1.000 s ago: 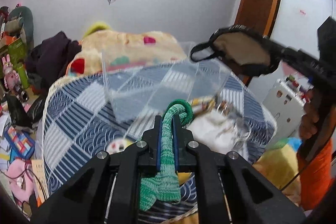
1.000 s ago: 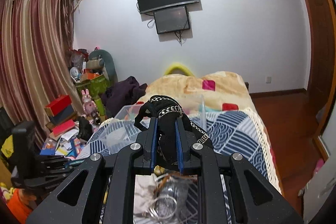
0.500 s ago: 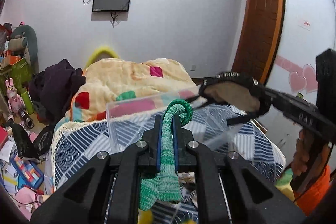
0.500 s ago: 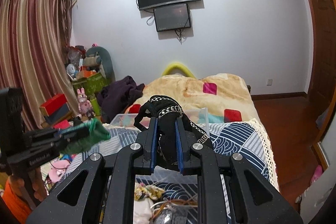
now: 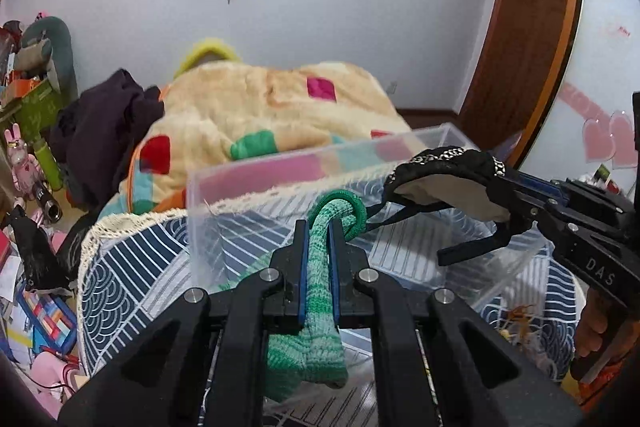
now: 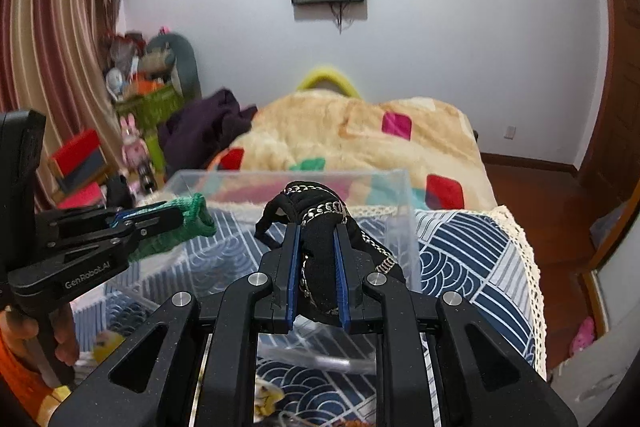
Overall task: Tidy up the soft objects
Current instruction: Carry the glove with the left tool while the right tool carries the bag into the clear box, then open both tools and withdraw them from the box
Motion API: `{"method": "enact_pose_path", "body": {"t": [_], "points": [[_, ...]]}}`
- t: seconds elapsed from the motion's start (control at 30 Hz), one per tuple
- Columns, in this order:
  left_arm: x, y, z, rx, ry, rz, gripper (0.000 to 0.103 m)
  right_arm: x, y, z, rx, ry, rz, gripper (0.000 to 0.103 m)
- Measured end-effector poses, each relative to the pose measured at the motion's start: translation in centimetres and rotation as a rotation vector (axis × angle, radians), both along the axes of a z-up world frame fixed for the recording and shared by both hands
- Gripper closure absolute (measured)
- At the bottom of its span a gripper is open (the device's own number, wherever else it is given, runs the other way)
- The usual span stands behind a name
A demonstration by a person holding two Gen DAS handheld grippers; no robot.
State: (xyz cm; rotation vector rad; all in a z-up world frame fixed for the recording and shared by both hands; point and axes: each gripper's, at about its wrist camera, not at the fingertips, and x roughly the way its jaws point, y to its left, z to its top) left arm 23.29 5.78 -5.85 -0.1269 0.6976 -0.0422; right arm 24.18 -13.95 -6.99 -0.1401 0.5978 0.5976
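The left tongs [image 5: 318, 239] are clamped narrowly on a green knitted sock [image 5: 316, 291], its cuff looped out past the tips and its foot hanging below the jaws. The right tongs [image 6: 318, 247] are closed on a black chain-trimmed garment [image 6: 320, 223] (possibly a padded mask or bra cup; the fabric is bunched and cannot be named surely), with straps trailing beneath. Both pieces are held in the air above the near wall of a clear plastic bin [image 5: 320, 163], which stands on the blue patterned bedspread [image 5: 132, 267] of the bed.

The step in hand is judged to be the drop into the bin. It would best be done with each piece carried fully past the near rim and lowered until the hanging ends are inside before the jaws are released, so that nothing is draped over the wall. The straps should be watched, since the chain could be snagged on the rim. The two pieces are best kept apart within the bin.
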Motion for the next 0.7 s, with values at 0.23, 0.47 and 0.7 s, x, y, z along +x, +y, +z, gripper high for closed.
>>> {"method": "enact_pose_path", "body": {"t": [0.23, 0.47, 0.7], "points": [[1.6, -0.8, -1.7, 0.029, 0.080, -0.008, 0.095, 0.7, 1.1, -1.2, -0.079, 0.047, 0.031, 0.086], [0.5, -0.6, -1.0, 0.002, 0.056, 0.006, 0.052, -0.1, 0.5, -0.5, -0.075, 0.026, 0.016, 0.064], [-2.5, -1.2, 1.8, 0.023, -0.020, -0.012, 0.040, -1.8, -0.8, 1.8, -0.026, -0.042, 0.001, 0.042]]}}
